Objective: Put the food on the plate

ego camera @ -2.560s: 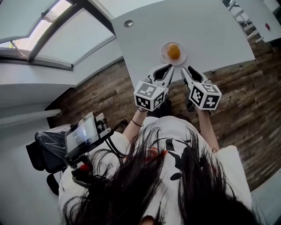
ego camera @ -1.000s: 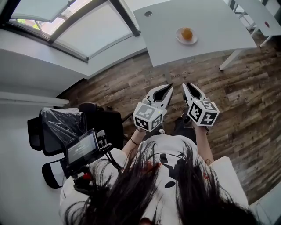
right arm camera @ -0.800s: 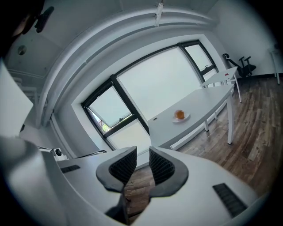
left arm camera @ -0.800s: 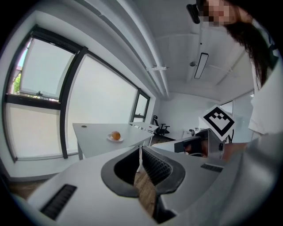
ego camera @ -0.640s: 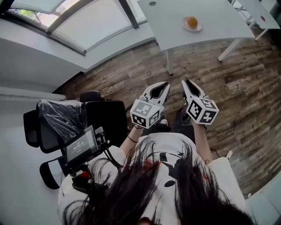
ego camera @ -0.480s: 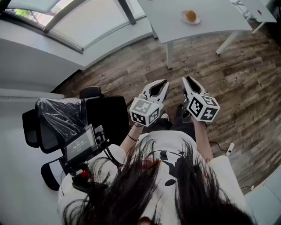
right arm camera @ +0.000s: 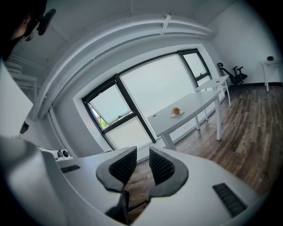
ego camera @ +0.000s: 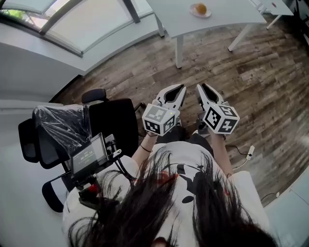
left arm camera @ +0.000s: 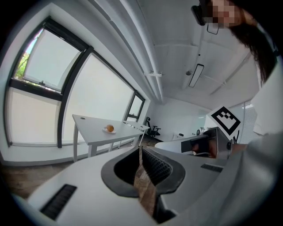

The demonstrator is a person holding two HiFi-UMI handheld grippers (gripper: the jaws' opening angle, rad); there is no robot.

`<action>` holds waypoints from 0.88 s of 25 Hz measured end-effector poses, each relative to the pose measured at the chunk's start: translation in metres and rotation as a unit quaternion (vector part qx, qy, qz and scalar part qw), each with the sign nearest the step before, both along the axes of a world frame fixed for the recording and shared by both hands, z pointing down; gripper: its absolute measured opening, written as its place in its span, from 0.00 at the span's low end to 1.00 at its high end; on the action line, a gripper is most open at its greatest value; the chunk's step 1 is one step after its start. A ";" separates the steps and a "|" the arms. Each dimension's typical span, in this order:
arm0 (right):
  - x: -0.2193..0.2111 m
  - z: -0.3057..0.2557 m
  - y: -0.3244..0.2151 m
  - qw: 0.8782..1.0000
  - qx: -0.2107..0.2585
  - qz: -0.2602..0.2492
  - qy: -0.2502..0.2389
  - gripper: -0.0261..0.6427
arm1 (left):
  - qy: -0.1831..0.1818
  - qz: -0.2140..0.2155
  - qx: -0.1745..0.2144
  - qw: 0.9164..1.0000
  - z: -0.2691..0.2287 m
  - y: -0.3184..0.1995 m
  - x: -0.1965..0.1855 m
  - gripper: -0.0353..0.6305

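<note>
An orange round food lies on a small white plate on the white table, far off at the top of the head view. The left gripper view shows the food and table small in the distance, and so does the right gripper view, with food on plate. My left gripper and right gripper hang side by side over the wooden floor, close to my chest. Both are shut with nothing between the jaws.
A black office chair and a plastic-wrapped chair stand at my left, beside a screen device. A cable with a plug lies on the floor at the right. Another white table stands at the top right.
The table with plate and food has receded from just before the grippers to the far top of the view. Both grippers stayed together, shut and empty.
</note>
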State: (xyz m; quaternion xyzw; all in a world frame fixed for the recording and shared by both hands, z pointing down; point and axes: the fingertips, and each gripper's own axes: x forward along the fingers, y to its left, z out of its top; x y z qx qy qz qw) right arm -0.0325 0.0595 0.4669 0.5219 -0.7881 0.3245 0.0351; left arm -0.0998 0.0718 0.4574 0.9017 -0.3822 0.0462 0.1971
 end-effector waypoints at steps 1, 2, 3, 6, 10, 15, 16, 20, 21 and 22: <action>0.001 0.000 0.004 1.000 -0.001 -0.001 0.001 0.18 | 0.001 0.000 -0.002 1.000 0.001 0.003 0.002 0.06; 0.002 0.001 0.008 1.000 -0.002 -0.002 0.001 0.18 | 0.003 0.000 -0.003 1.000 0.001 0.005 0.004 0.06; 0.003 0.002 0.012 1.000 -0.003 -0.003 0.001 0.18 | 0.004 0.000 -0.004 1.000 0.002 0.008 0.006 0.06; 0.012 0.003 0.026 1.000 -0.006 -0.006 0.002 0.18 | 0.011 -0.005 -0.004 1.000 0.000 0.018 0.016 0.06; 0.026 0.006 0.045 1.000 -0.008 -0.014 -0.001 0.18 | 0.012 -0.016 -0.004 1.000 -0.001 0.036 0.030 0.06; 0.048 0.005 0.075 0.999 -0.007 -0.033 -0.008 0.18 | 0.008 -0.038 -0.001 0.999 -0.006 0.070 0.050 0.06; 0.052 0.005 0.081 0.999 -0.006 -0.037 -0.009 0.18 | 0.006 -0.042 0.000 0.999 -0.007 0.077 0.055 0.06; 0.065 0.004 0.108 0.998 -0.001 -0.059 -0.010 0.18 | 0.000 -0.060 0.006 0.998 -0.010 0.108 0.070 0.06; 0.068 0.004 0.114 0.998 0.001 -0.064 -0.010 0.18 | -0.001 -0.065 0.007 0.998 -0.011 0.115 0.073 0.06; 0.070 0.003 0.121 0.998 0.002 -0.069 -0.011 0.18 | -0.003 -0.069 0.008 0.998 -0.011 0.122 0.077 0.06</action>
